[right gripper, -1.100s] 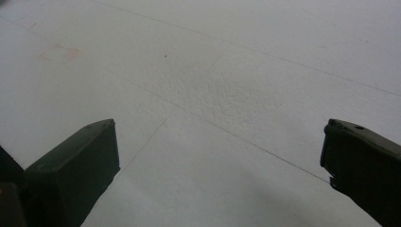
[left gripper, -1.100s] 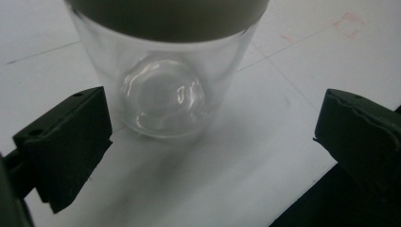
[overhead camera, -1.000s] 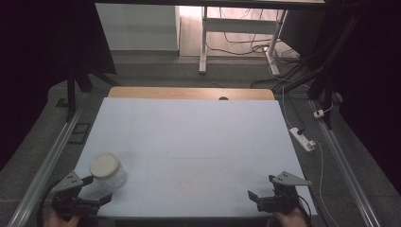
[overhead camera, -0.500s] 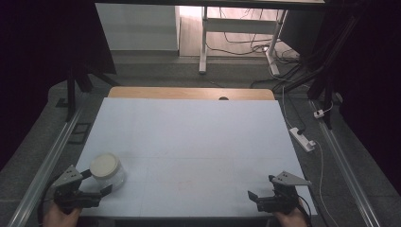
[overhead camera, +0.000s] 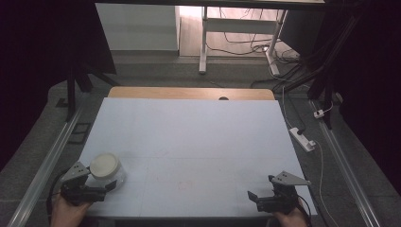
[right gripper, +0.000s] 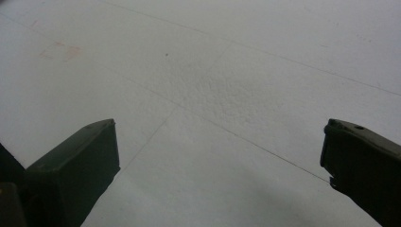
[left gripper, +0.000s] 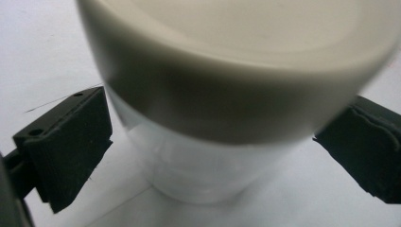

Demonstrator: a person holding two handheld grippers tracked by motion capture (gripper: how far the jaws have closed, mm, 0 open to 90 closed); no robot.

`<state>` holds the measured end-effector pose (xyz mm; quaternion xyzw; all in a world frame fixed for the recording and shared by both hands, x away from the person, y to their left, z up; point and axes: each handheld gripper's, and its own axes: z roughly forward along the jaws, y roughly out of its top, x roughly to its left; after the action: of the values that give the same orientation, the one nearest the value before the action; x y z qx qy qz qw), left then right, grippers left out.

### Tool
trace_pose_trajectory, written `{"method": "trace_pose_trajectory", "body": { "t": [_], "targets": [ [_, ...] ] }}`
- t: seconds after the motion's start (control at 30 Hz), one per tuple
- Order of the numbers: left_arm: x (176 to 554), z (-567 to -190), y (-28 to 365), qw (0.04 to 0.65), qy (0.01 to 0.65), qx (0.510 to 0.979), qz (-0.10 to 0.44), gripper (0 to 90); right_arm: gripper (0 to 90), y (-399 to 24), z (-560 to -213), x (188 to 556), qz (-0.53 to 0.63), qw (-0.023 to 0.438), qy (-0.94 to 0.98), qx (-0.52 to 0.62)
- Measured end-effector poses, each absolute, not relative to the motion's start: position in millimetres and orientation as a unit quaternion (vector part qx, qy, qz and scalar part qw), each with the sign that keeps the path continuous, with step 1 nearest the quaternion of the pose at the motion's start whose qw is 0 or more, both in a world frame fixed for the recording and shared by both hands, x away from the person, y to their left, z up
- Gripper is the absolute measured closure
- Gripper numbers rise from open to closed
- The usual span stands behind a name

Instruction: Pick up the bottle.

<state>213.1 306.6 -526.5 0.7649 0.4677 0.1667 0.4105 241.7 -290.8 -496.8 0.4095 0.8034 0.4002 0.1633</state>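
The left gripper (overhead camera: 101, 189) has edged forward — jaws spread around the jar (overhead camera: 106, 170); right gripper (overhead camera: 259, 198) spread.

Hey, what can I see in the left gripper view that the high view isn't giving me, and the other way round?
Left gripper view alone: the two black pads standing apart on either side of the jar, each with a gap to its clear wall, so the jaws are open; also the thick side of the cream lid.

High view alone: the jar's place near the front left corner of the white table, the right gripper open at the front right, the hands, and the floor with cables beyond.

Both: the jar with the left gripper around it.
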Motion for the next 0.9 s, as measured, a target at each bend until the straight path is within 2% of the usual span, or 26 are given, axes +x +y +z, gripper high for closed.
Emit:
{"method": "trace_pose_trajectory", "body": {
  "t": [0.63, 0.77, 0.9],
  "targets": [
    [232, -534, 297, 0.388, 0.442, 0.792, 0.166, 0.0, 0.0, -290, -497, 242, 0.397, 0.163, 0.806, 0.409],
    [231, -532, 297, 0.379, 0.445, 0.791, 0.178, 6.7, 0.0, -290, -497, 242, 0.397, 0.163, 0.806, 0.408],
    [231, -531, 296, 0.375, 0.445, 0.793, 0.178, 7.1, 0.0, -290, -497, 242, 0.396, 0.163, 0.807, 0.407]
  ]
}}
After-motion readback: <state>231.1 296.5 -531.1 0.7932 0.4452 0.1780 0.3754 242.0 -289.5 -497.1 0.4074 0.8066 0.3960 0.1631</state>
